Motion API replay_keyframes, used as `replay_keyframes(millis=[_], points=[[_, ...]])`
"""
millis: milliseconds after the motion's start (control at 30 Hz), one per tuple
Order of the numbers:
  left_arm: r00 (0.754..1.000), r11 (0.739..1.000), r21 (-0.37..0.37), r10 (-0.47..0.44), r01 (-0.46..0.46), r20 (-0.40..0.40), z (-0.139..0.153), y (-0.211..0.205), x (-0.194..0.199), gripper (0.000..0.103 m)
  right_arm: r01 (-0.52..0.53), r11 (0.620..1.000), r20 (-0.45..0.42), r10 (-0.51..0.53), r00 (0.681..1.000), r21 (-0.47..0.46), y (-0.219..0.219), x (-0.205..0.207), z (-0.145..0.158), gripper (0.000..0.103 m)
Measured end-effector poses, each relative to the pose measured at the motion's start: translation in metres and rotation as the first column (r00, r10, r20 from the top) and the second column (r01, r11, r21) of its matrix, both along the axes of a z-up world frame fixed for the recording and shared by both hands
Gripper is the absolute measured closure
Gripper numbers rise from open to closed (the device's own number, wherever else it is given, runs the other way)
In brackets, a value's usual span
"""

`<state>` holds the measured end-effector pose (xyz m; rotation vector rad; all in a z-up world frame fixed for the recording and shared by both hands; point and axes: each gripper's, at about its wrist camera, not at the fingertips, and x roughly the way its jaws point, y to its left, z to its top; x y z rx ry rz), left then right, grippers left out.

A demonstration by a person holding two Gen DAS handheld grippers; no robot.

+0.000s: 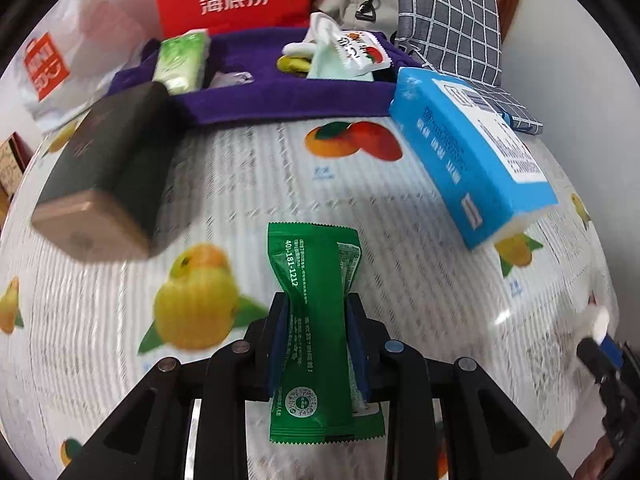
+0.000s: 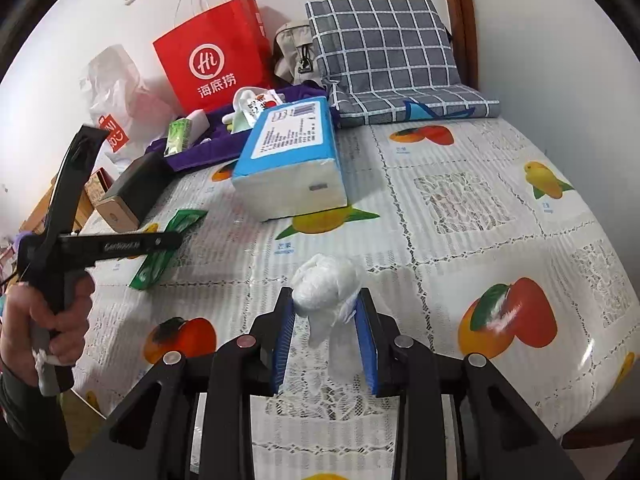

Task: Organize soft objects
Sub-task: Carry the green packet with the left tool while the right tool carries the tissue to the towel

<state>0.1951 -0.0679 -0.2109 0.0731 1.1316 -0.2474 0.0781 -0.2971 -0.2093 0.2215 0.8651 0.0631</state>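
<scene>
Clamped in the left gripper [image 1: 318, 308]: green packet [image 1: 316, 320], pinched at its middle, held above the fruit-print cloth [image 1: 240, 184]. Clamped in the right gripper [image 2: 326, 308]: white wad [image 2: 326, 284] of plastic, lifted over the same cloth. Farther back on the cloth, blue tissue pack [image 2: 290, 156] and dark box [image 1: 104, 172] lying well apart. Behind both, purple tray [image 1: 280, 100] holding a light-green pack [image 1: 182, 60] and small soft items. Red bag [image 2: 216, 56] and checked cushion [image 2: 384, 48] against the wall.
</scene>
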Motion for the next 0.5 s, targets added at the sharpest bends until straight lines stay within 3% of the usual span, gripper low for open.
replay_keyframes(millis=[267, 500], points=[[1.0, 0.999, 0.039, -0.011, 0.01, 0.026, 0.008, 0.023, -0.034, 0.076, -0.007, 1.0, 0.033, 0.008, 0.999, -0.023, 0.014, -0.008, 0.021, 0.073], [0.999, 1.0, -0.017, -0.016, 0.017, 0.035, 0.022, 0.032, -0.053, 0.076, -0.029, 0.999, 0.036, 0.03, 0.999, -0.043, 0.03, -0.01, 0.035, 0.073]])
